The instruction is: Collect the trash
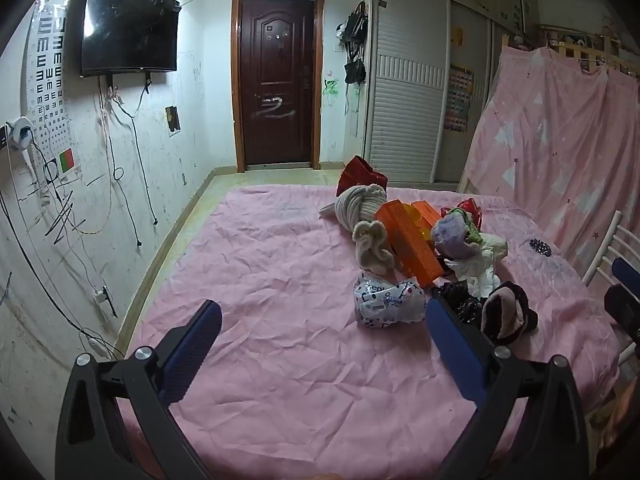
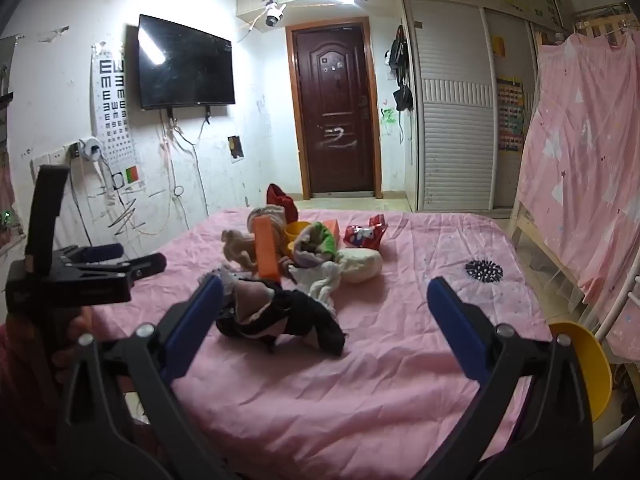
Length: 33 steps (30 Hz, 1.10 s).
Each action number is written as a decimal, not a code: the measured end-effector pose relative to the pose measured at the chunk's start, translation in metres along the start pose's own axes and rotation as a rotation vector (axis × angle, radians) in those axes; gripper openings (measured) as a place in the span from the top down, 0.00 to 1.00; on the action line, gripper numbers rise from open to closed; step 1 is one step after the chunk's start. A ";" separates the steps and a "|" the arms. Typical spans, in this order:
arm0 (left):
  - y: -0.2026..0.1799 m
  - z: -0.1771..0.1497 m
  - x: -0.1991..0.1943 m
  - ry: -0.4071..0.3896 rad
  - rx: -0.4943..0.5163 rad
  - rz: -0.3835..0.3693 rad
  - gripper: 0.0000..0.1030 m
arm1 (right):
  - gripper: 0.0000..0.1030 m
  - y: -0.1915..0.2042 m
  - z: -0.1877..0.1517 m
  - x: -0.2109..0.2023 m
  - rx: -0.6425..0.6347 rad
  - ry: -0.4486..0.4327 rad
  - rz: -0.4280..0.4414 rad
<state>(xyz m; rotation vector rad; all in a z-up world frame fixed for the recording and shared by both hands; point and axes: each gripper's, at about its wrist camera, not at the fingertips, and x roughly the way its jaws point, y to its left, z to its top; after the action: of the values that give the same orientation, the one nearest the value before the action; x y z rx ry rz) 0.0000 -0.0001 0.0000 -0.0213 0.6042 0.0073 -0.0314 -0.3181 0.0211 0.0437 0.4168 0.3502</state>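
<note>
A heap of trash and soft items lies on the pink-covered table. It holds a crumpled white printed wrapper, an orange box, a black plastic bag, a red foil wrapper, socks and cloths. My left gripper is open and empty, hovering just short of the white wrapper, which lies near its right finger. My right gripper is open too, over the near side of the heap, with a dark plush sock by its left finger. Neither gripper touches anything.
A black spiky item lies apart on the right of the table. A yellow chair and a white chair back stand at the right edge. A pink curtain hangs beyond, with a wall of cables to the left.
</note>
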 end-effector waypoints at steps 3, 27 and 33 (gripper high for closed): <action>0.000 0.000 0.000 -0.003 -0.001 0.000 0.08 | 0.04 0.000 0.000 0.000 0.001 0.002 0.001; 0.005 0.000 0.001 0.005 -0.001 -0.002 0.08 | 0.04 0.004 0.000 -0.001 -0.012 0.000 -0.003; 0.004 -0.002 0.001 0.004 0.000 0.003 0.08 | 0.04 0.005 0.000 -0.001 -0.013 0.001 -0.002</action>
<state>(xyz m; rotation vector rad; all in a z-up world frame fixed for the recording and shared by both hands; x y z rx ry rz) -0.0004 0.0043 -0.0021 -0.0208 0.6085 0.0098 -0.0342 -0.3139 0.0216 0.0308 0.4154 0.3509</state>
